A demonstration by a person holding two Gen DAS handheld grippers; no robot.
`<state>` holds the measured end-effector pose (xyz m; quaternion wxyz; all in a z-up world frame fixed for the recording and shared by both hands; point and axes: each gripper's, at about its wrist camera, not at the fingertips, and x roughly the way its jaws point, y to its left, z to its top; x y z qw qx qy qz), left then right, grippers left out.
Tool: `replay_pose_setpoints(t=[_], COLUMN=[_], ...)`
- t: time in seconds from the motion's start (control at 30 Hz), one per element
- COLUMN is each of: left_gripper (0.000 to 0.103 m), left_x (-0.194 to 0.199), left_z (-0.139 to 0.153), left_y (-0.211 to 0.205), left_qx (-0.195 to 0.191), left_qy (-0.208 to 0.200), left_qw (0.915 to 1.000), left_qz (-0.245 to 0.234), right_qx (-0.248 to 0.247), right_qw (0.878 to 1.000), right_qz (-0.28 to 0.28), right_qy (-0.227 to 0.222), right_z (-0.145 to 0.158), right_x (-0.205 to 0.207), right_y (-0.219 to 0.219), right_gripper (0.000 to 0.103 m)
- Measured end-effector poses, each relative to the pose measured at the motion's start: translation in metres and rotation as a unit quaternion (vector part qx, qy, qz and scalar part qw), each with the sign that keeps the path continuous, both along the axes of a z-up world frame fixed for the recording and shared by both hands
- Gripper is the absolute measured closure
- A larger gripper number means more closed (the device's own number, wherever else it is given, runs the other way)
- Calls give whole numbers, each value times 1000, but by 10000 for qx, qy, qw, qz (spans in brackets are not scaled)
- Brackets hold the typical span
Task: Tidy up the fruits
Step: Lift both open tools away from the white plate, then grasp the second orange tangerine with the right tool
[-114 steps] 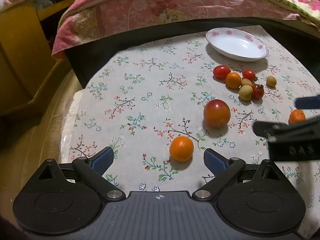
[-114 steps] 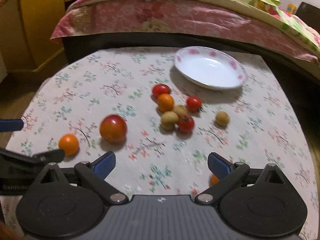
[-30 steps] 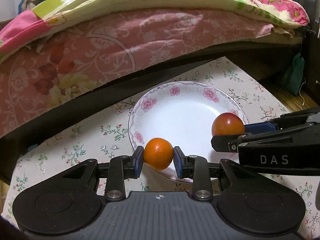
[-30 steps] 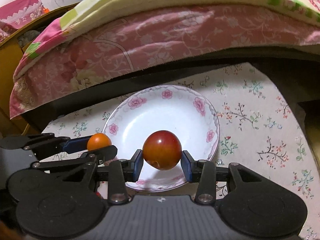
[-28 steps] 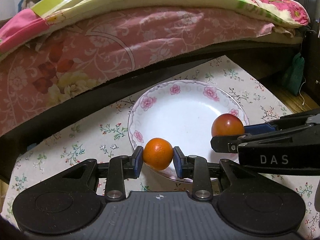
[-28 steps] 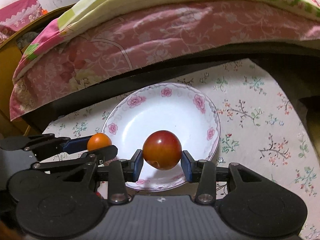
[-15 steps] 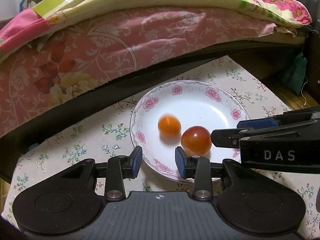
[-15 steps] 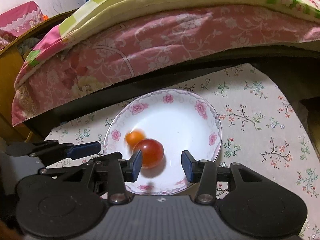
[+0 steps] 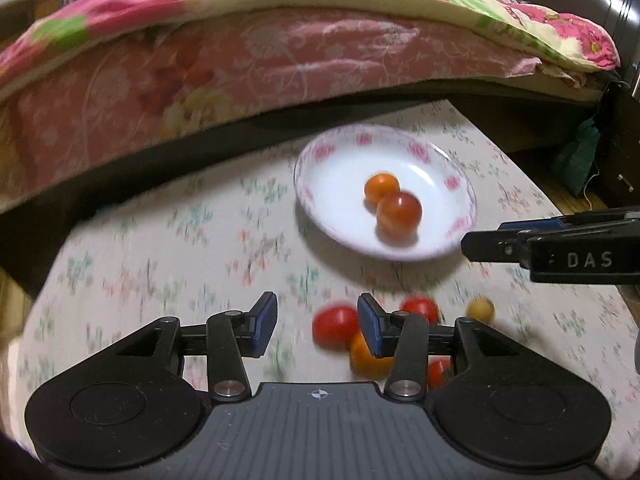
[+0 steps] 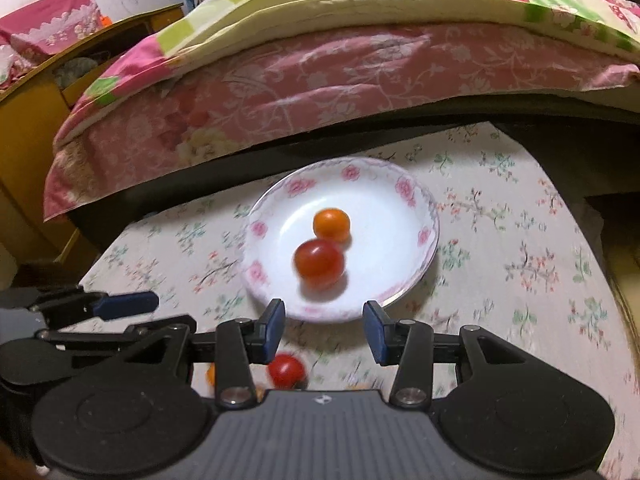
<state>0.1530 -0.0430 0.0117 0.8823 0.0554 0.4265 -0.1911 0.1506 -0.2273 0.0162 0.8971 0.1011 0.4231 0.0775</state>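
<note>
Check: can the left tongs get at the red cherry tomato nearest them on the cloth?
Probably yes. The left tongs are open and empty, and the cherry tomato lies just ahead by the right finger, nothing covering it.

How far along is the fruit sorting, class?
Done: an orange and a large tomato lie in the plate. In hand: nothing; the left gripper and right gripper are open. Left: small tomatoes and other fruit on the table.

Black left tongs (image 9: 316, 326), blue pads (image 9: 264, 322), silver screws
</note>
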Motion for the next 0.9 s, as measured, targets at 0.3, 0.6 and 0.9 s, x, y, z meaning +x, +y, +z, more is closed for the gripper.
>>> replay_pose_setpoints(t=[0.3,0.6,0.9], left_gripper=[48,40,40], left_x=[-41,-53,-58], left_z=[-2,-3,-12], left_y=[10,0,3], left_qx=[-177,-100,-222], left_qy=[227,242,565], left_qw=[9996,9996,9981], left_qz=[58,-67,-96], right_qx=[-76,-32,-335], right_qw=[9998,9985,9966], right_qz=[57,235,31], right_qy=[155,492,748], right_z=[2,-8,-12], right_x=[-54,-72,-87], right_y=[13,15,1], right_gripper=[61,61,61])
